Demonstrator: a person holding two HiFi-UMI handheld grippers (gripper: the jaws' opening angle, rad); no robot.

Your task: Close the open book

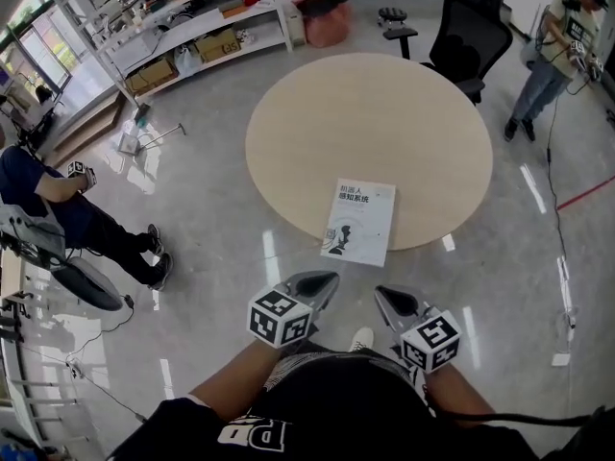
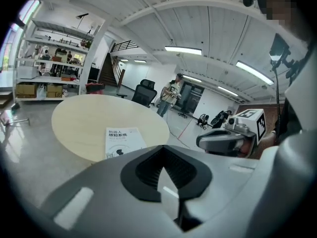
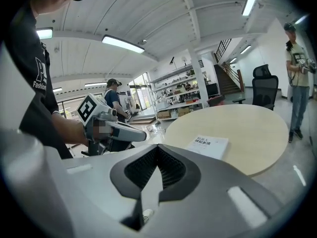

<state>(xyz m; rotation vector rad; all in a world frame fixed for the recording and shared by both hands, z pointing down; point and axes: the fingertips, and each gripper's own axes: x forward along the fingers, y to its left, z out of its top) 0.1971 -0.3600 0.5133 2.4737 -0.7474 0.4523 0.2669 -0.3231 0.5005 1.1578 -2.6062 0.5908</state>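
The book (image 1: 360,221) lies shut, white cover up, near the front edge of the round wooden table (image 1: 327,133). It also shows flat in the left gripper view (image 2: 121,142) and the right gripper view (image 3: 208,145). Both grippers hang in the air short of the table, close to my body and apart from the book. My left gripper (image 1: 325,280) is shut with nothing between its pads (image 2: 166,170). My right gripper (image 1: 382,296) is beside it, its jaws also together and empty (image 3: 157,170). Each gripper sees the other: the right gripper (image 2: 218,140), the left gripper (image 3: 124,131).
A black office chair (image 1: 471,32) and a stool (image 1: 394,22) stand behind the table. A person (image 1: 553,56) stands at the far right and another sits at the left (image 1: 58,209). Shelving with boxes (image 1: 192,17) and a red bin (image 1: 325,17) line the back.
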